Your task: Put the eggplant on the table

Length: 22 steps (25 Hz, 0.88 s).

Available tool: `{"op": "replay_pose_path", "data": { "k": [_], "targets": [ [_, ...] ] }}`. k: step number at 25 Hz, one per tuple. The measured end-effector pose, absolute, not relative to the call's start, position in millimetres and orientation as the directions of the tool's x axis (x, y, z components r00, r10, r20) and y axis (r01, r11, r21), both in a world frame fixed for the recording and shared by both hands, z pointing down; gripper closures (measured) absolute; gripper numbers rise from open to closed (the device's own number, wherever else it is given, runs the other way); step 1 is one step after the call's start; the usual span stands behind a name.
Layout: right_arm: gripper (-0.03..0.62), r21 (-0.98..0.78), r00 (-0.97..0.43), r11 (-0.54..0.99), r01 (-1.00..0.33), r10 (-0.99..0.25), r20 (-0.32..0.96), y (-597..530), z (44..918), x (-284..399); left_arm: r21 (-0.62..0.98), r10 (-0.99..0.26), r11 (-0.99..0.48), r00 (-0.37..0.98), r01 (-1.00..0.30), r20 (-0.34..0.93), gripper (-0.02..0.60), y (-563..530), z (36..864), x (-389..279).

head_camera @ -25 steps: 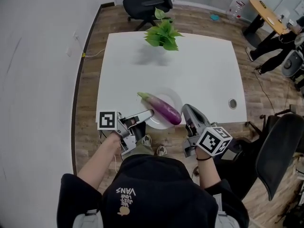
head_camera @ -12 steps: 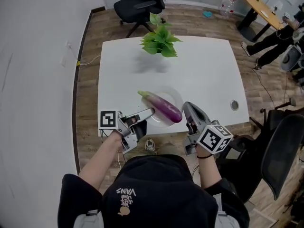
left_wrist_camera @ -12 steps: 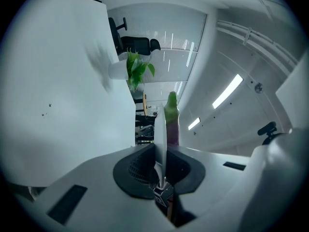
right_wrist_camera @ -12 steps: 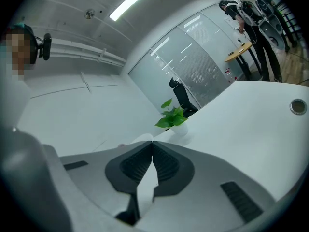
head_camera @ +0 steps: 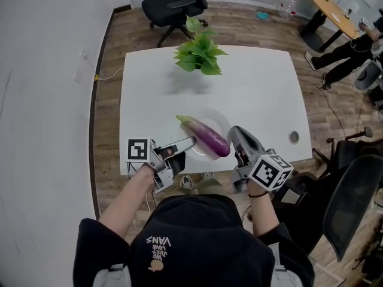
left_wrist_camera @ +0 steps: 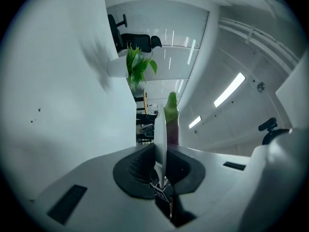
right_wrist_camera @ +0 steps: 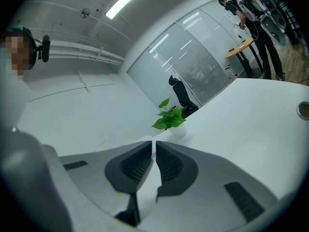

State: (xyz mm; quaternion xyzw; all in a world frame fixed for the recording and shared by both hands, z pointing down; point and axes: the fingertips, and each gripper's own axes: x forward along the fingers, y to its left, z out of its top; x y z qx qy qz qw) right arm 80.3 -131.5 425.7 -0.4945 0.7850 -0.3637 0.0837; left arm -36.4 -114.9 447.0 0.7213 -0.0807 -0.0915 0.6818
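A purple eggplant (head_camera: 208,137) with a green stem lies on a white plate (head_camera: 218,123) near the front edge of the white table (head_camera: 257,88). My left gripper (head_camera: 190,141) is shut on the plate's near-left rim. In the left gripper view the plate (left_wrist_camera: 163,139) shows edge-on between the jaws of that gripper (left_wrist_camera: 161,151), with the eggplant (left_wrist_camera: 172,115) behind it. My right gripper (head_camera: 235,133) sits just right of the plate, jaws together and holding nothing. In the right gripper view it (right_wrist_camera: 154,146) points across the table.
A potted green plant (head_camera: 197,55) stands at the table's far middle. A round cable hole (head_camera: 293,137) is near the front right corner. A black office chair (head_camera: 173,5) stands beyond the table, another chair (head_camera: 353,202) at my right. A person (head_camera: 353,46) stands far right.
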Motion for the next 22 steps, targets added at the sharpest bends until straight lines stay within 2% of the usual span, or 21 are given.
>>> {"op": "replay_pose_path", "data": {
  "k": [5,8,9,15,22],
  "targets": [
    [0.565,-0.659,-0.519,0.257,-0.707,-0.821,0.237,-144,428,86,0.999,-0.249,-0.046,0.968,0.012,-0.023,0.554,-122,450,-28],
    [0.494,-0.66,-0.527,0.25,-0.709,-0.81,0.259,-149,430,87,0.999,-0.253,-0.051,0.967,0.016,-0.028,0.554,-127,452,-23],
    [0.491,-0.663,-0.528,0.247,-0.706,-0.809,0.26,-151,431,88,0.998,-0.251,-0.055,0.968,0.013,-0.026,0.554,-128,453,-23],
    [0.494,-0.68,-0.542,0.249,-0.69,-0.8,0.257,-159,439,93,0.999,-0.251,-0.046,0.968,0.009,-0.021,0.554,-135,458,-17],
    [0.536,-0.69,-0.553,0.244,-0.682,-0.789,0.268,-166,452,99,0.999,-0.253,-0.044,0.967,-0.004,-0.008,0.554,-140,469,-13]
  ]
}}
